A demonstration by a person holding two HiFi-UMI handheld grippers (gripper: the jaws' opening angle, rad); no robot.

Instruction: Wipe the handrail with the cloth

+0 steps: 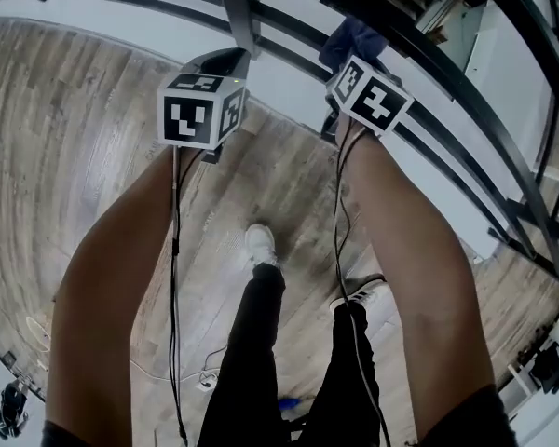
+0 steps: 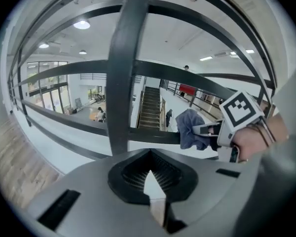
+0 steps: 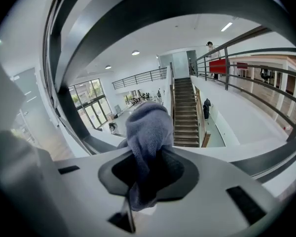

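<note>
The dark metal handrail (image 1: 289, 28) arcs across the top of the head view, with a vertical post (image 2: 126, 73) straight ahead in the left gripper view. A blue-grey cloth (image 1: 354, 37) is bunched up in my right gripper (image 1: 349, 56), which is shut on it and holds it against the rail. In the right gripper view the cloth (image 3: 148, 132) rises from between the jaws of that gripper (image 3: 143, 181), under a rail bar (image 3: 138, 9). My left gripper (image 1: 222, 63) sits by the post, shut (image 2: 150, 174) and holding nothing. From the left gripper view the cloth (image 2: 188, 127) shows to the right.
A wood-plank floor (image 1: 84, 138) lies below. The person's legs and white shoes (image 1: 259, 245) stand between the arms, and cables (image 1: 175, 277) hang from both grippers. Beyond the rail is an open atrium with a staircase (image 3: 186, 117).
</note>
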